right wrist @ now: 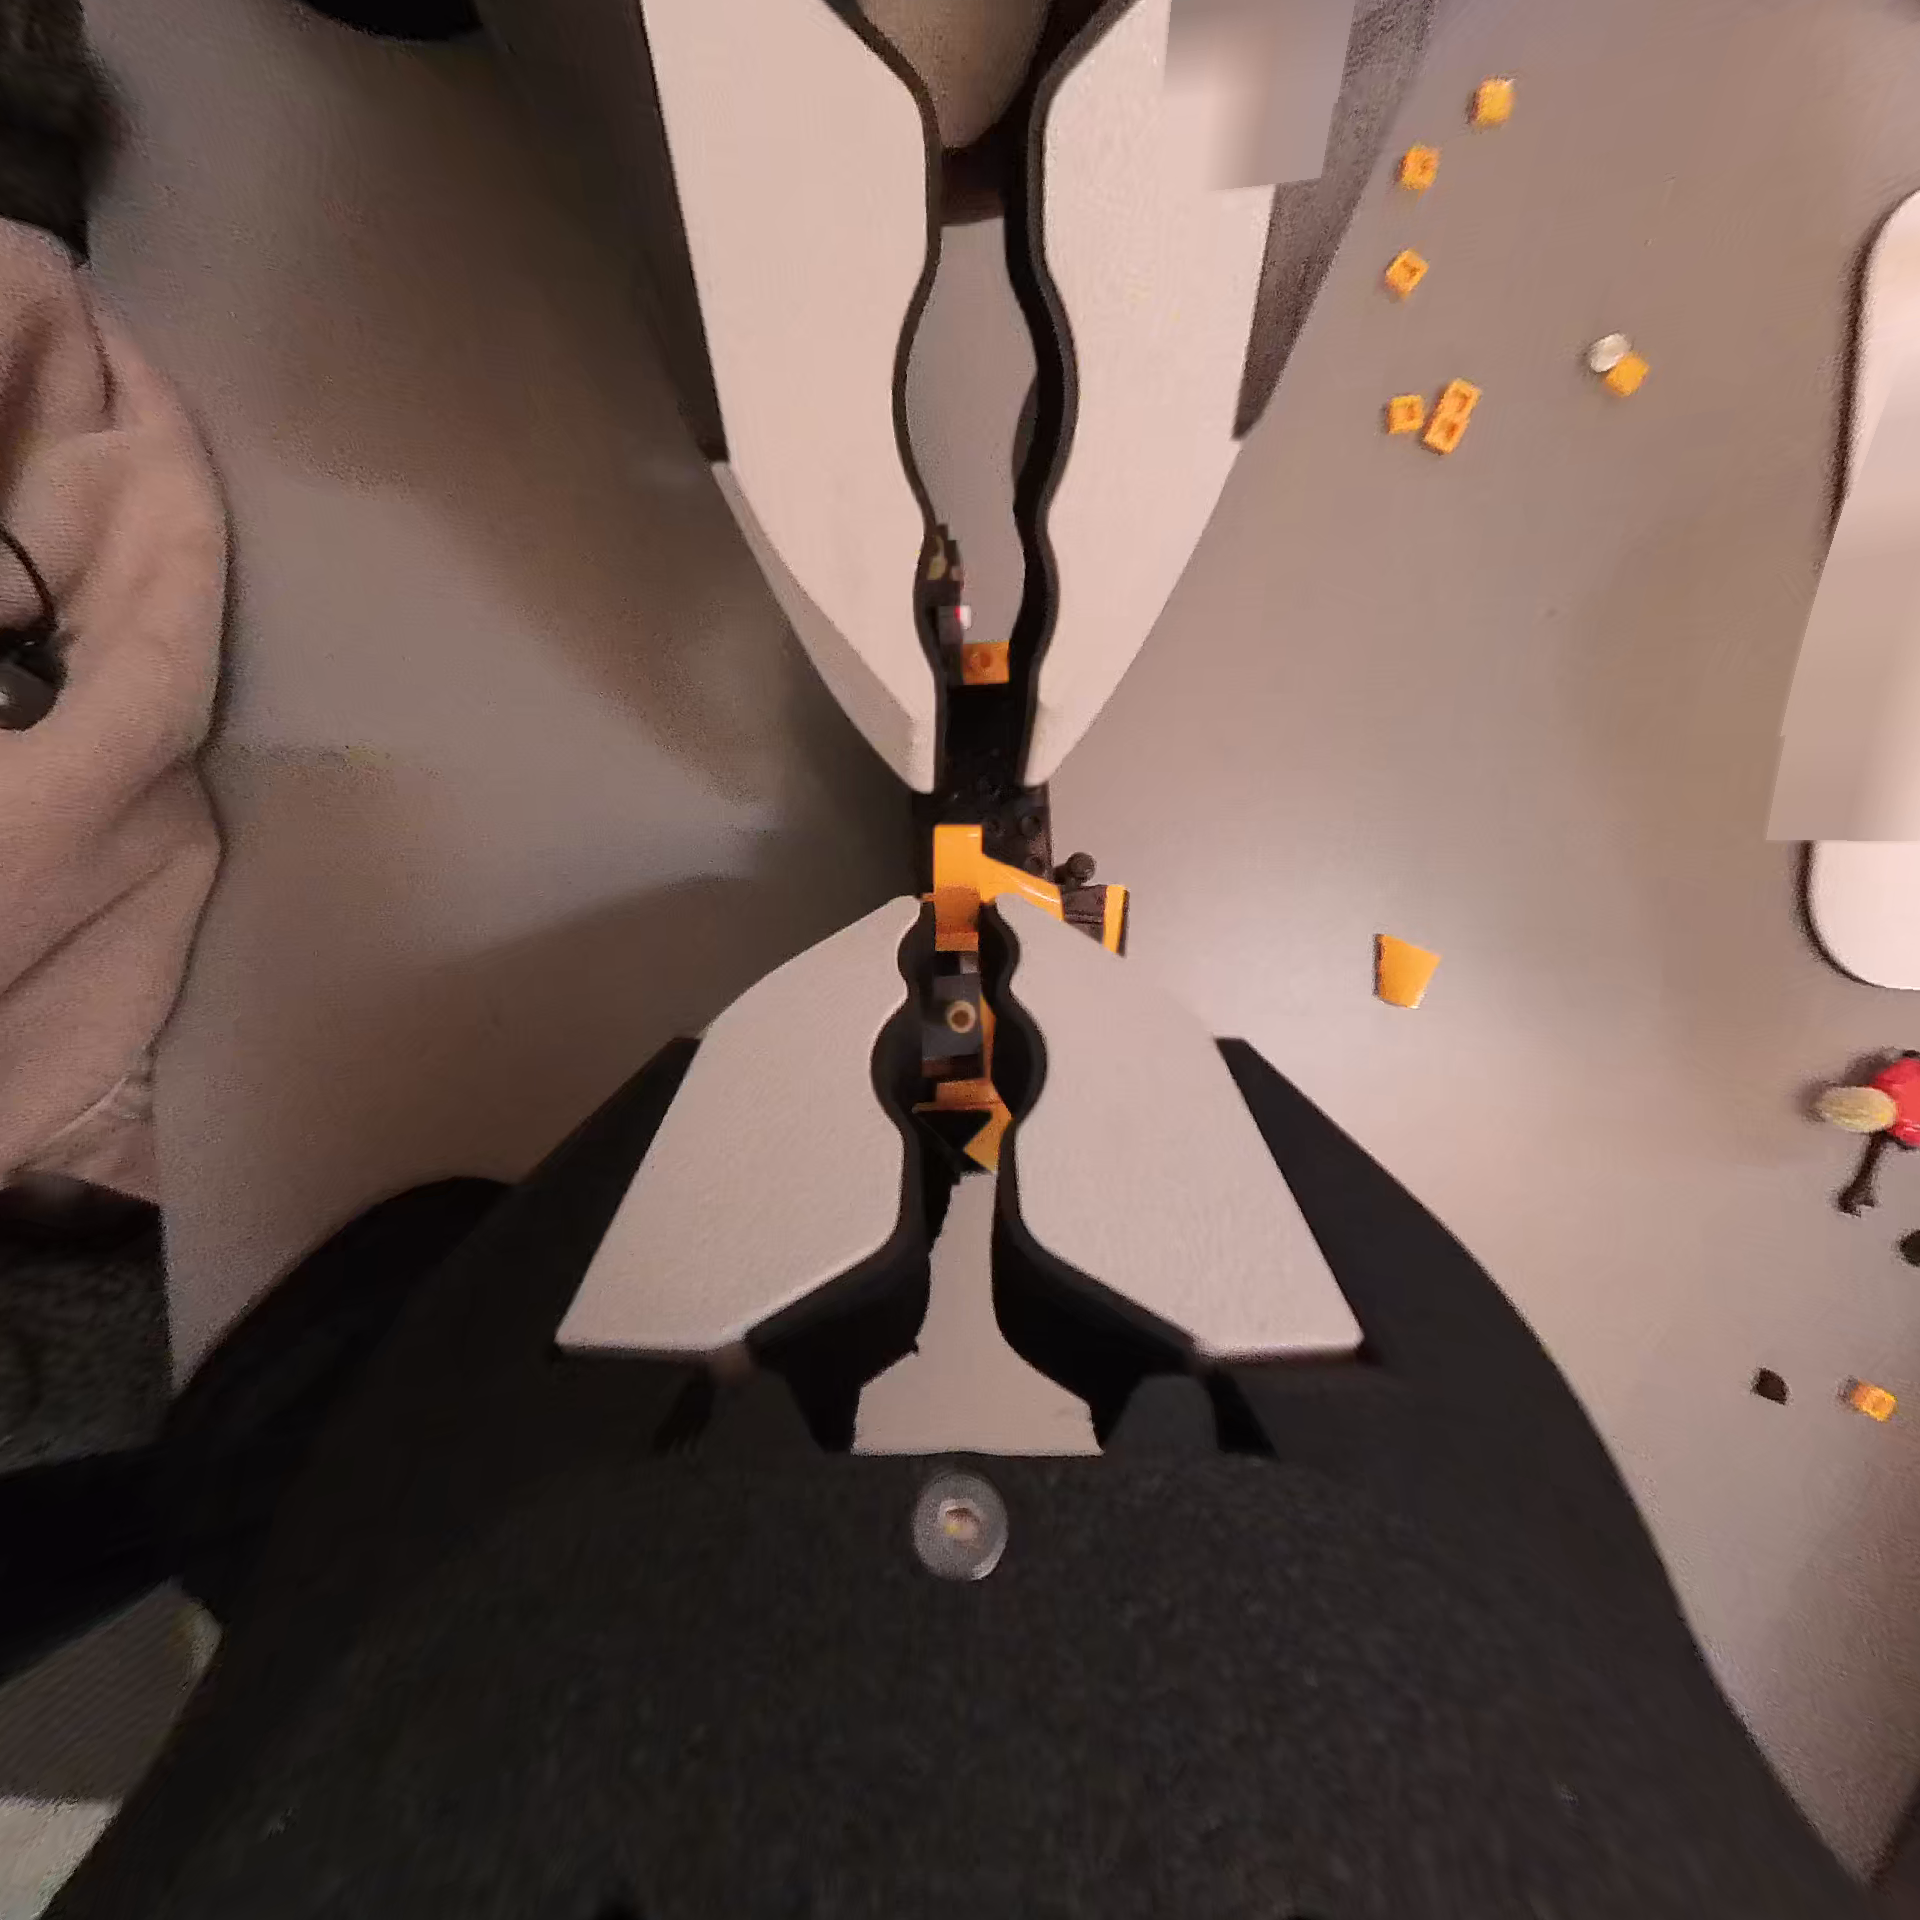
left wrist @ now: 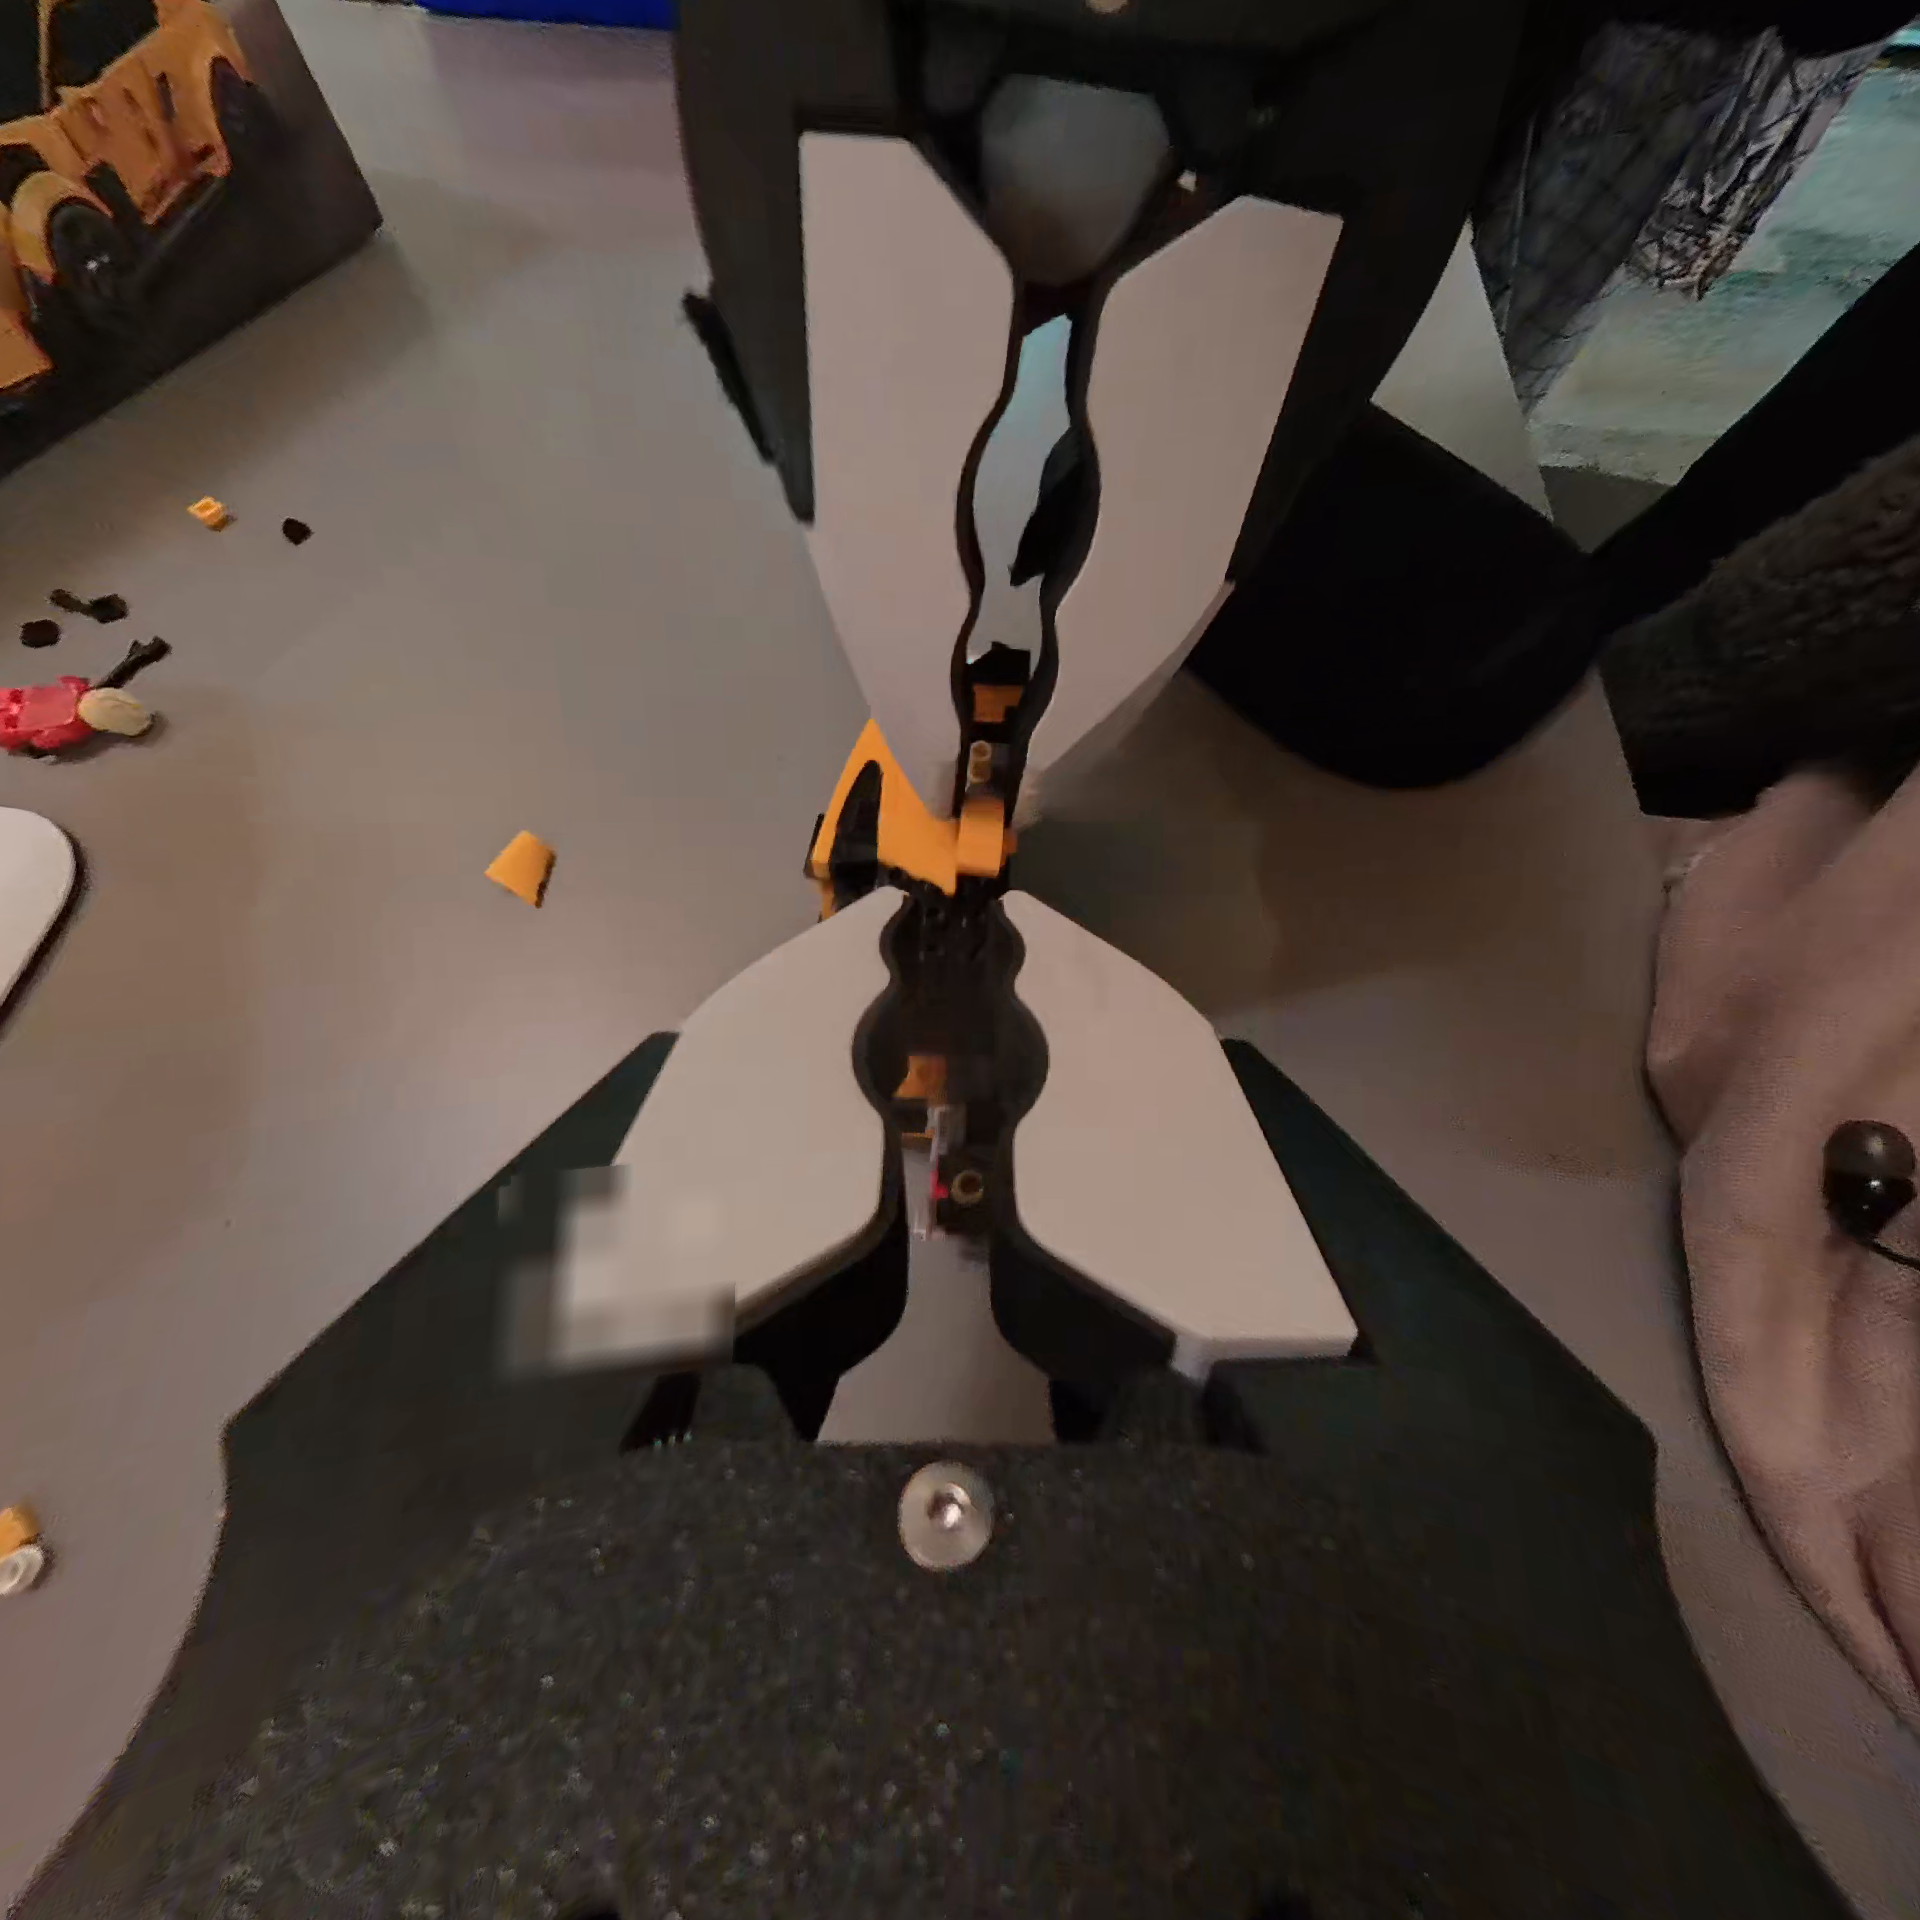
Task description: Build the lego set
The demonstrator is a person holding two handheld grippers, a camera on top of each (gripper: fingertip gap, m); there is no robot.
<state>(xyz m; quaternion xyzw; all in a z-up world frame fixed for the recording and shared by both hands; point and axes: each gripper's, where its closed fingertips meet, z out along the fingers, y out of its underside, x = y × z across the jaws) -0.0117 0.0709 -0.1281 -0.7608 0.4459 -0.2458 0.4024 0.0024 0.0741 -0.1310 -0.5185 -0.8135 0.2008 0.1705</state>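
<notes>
I'm gripping one orange-and-black brick assembly with both claws — left claw and right claw are pinching opposite ends tip to tip, above the desk; a loose orange piece is lying beside them.

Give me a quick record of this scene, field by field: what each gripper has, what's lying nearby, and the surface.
Left gripper: shut on one end of the orange and black brick assembly
Right gripper: shut on the other end, tip to tip with the left
Nearest loose piece: orange wedge brick
Other loose pieces: small orange bricks, red part
Surface: grey table
</notes>
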